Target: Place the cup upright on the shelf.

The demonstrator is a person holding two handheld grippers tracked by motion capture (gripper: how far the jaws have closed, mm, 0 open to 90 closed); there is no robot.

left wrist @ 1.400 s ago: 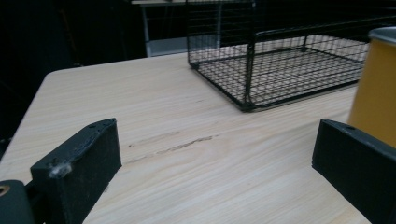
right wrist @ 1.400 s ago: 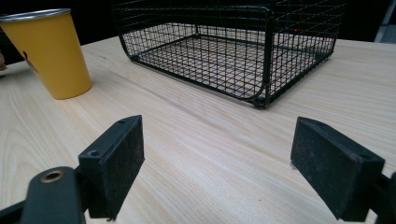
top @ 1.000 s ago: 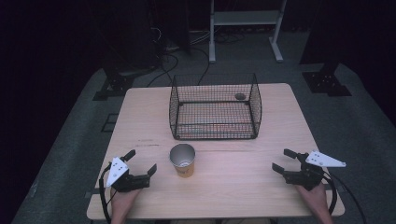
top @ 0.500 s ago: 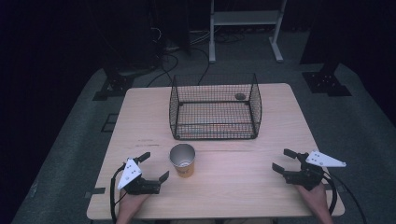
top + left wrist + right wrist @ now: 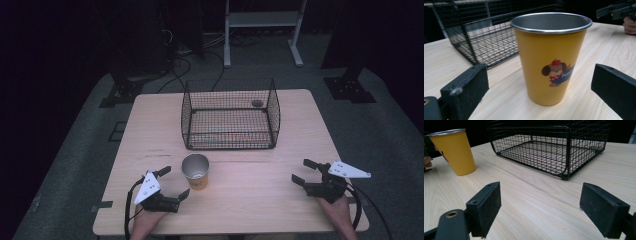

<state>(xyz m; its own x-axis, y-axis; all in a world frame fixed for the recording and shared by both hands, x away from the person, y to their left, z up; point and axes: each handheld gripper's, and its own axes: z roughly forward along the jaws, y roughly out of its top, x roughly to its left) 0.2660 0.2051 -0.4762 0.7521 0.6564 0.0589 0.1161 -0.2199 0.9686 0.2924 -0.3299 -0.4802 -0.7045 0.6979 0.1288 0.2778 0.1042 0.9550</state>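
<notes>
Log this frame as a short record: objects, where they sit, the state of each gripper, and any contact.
surface: wooden table
cup: yellow metal cup with a cartoon dog print, upright, apparently empty, near the front edge
basket: black wire basket, beyond the cup; only a small dark item at its back right
left gripper: left gripper open, jaws either side of the cup, not touching it
right gripper: right gripper open, holding nothing, over bare table at the right
contact: none visible

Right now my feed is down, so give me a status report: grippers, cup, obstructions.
Left gripper open, jaws flanking the yellow cup, no contact. Right gripper open, holding nothing. Cup upright, wire basket beyond it, path clear.
</notes>
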